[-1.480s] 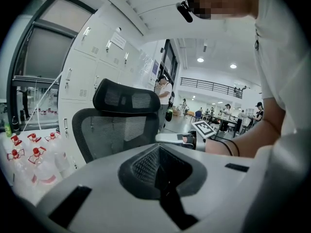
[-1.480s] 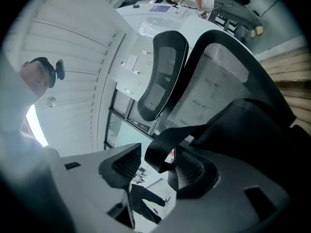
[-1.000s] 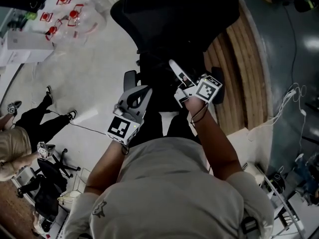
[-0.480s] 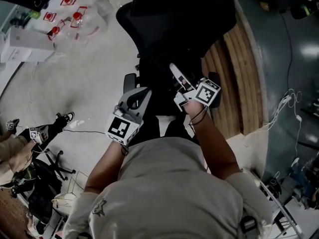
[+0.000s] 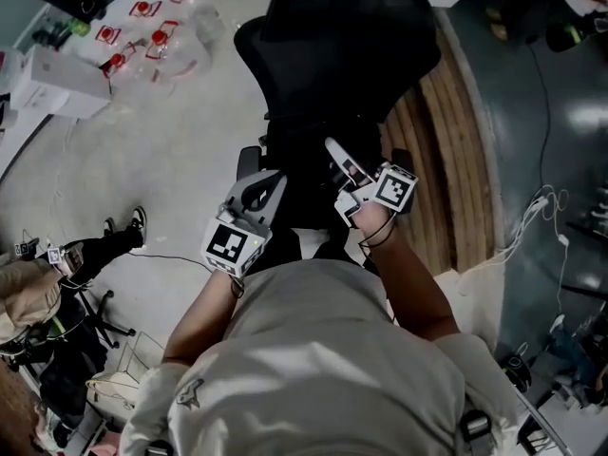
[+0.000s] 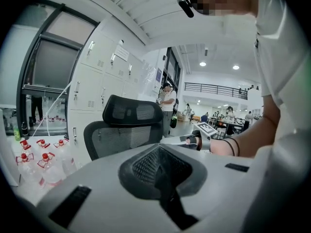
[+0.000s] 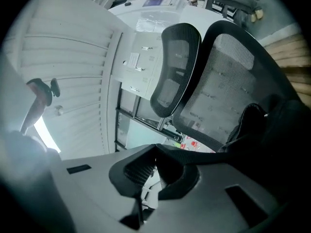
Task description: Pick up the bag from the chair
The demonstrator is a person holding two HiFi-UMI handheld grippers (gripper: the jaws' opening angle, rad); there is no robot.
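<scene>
Standing over a black mesh office chair (image 5: pixel 351 46), the person holds a pair of tongs in each hand above its seat. The black soft bag (image 5: pixel 306 174) lies on that seat, hard to tell apart from the dark upholstery in the head view. The right tongs (image 5: pixel 340 158) point toward the chair's backrest and are pinched on a flat black strap (image 7: pixel 214 147); in the right gripper view the strap runs from between their jaws across to the dark bulk of the bag (image 7: pixel 274 130). The left tongs (image 5: pixel 268 180) hover just beside them, over the seat's left edge, pressed together with nothing between them. On the pale floor to the chair's left stands a cluster of clear plastic bottles with red caps (image 5: pixel 142 36). A band of wooden planking (image 5: pixel 446 160) runs along the chair's right.
</scene>
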